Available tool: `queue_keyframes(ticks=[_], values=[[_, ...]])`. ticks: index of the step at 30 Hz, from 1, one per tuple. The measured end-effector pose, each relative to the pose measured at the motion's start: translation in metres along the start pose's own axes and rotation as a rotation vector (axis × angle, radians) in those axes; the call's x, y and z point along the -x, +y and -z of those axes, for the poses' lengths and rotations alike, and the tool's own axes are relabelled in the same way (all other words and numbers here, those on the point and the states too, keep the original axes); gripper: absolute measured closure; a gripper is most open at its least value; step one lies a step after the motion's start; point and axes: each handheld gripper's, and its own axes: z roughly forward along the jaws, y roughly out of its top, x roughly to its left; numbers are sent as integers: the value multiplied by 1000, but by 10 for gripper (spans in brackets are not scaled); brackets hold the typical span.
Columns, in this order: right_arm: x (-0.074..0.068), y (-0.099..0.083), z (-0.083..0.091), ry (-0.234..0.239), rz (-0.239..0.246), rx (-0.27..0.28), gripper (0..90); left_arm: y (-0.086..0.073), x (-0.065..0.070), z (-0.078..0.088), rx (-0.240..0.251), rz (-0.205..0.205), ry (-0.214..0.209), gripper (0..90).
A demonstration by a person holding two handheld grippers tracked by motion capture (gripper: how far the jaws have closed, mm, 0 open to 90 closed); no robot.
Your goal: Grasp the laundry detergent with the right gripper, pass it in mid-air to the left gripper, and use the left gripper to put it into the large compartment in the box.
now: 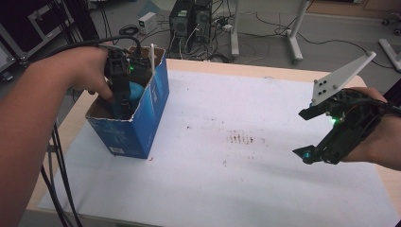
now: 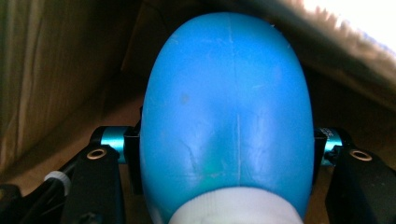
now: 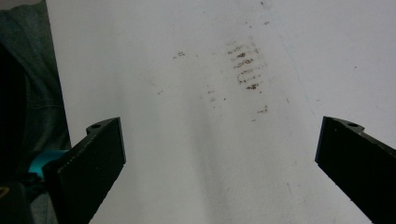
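- My left gripper (image 1: 124, 97) sits at the upper left of the high view, lowered inside the open top of the blue cardboard box (image 1: 142, 124).
- In the left gripper view its jaws are clamped on either side of a blue egg-shaped object (image 2: 227, 107), which has a white band at its near end; brown cardboard walls show all around it.
- In the high view a patch of that blue object (image 1: 135, 89) shows just inside the box's torn rim, beside the gripper.
- My right gripper (image 1: 302, 135) hangs at the right of the high view, above the white sheet (image 1: 227, 189) and well apart from the box.
- Its jaws stand wide apart with nothing between them; the right gripper view looks between them down at the sheet and a patch of brown smudges (image 3: 245, 70).
- The same smudges (image 1: 243, 138) lie near the middle of the high view, between box and right gripper.
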Motion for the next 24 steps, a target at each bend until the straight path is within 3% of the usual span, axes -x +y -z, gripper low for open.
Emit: queue_keyframes(ticks=[4,10,12,18,24], values=[[-1,0,-1,1,-4,-4,7,1,0,0,-10,17,-10,386],[-1,-1,-2,2,0,-6,7,-1,-2,4,14,29,-41,327],[0,-1,-2,2,-2,-7,8,-1,-2,5,11,32,-36,282],[0,0,-3,4,1,-8,7,-2,-1,14,5,46,-40,279],[-1,-1,-2,4,-3,-8,7,-3,0,30,2,46,-16,245]])
